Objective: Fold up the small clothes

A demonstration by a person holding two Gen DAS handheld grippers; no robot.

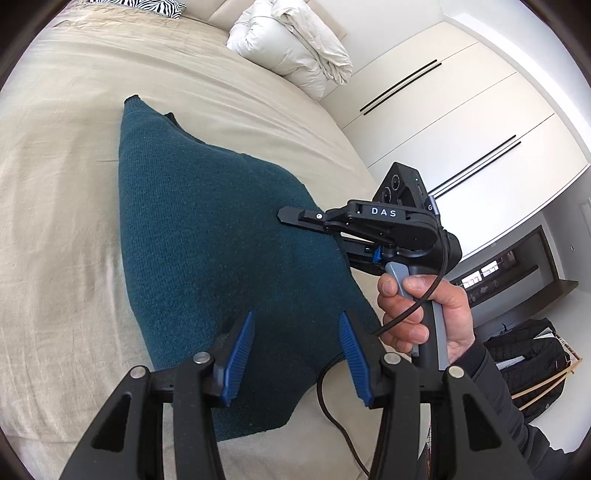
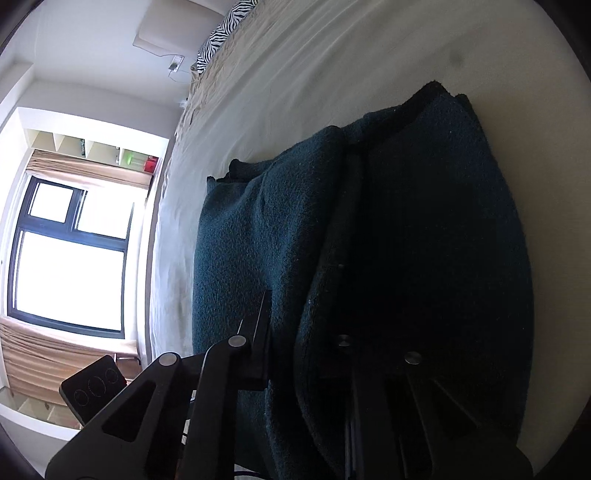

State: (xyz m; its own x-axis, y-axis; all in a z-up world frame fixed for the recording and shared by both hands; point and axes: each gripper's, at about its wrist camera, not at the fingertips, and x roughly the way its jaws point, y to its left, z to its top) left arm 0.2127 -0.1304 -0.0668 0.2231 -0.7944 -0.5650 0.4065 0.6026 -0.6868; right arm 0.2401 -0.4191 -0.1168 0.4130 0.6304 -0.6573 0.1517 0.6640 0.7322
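On a beige-sheeted bed (image 1: pixel 66 206) beside white wardrobes (image 1: pixel 461 122), the left gripper (image 1: pixel 297 354) hovers with jaws apart while the right gripper (image 1: pixel 295 216) clamps the teal sweater (image 1: pixel 207 236).

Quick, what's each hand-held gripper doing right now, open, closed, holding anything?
Left hand-held gripper: open, empty, over the teal sweater.
Right hand-held gripper: fingers on the sweater's edge; open or closed cannot be told.

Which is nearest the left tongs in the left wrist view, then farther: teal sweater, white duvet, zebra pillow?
1. Teal sweater, right under the left tongs, on the bed.
2. White duvet, bundled at the far right.
3. Zebra pillow, far top edge.
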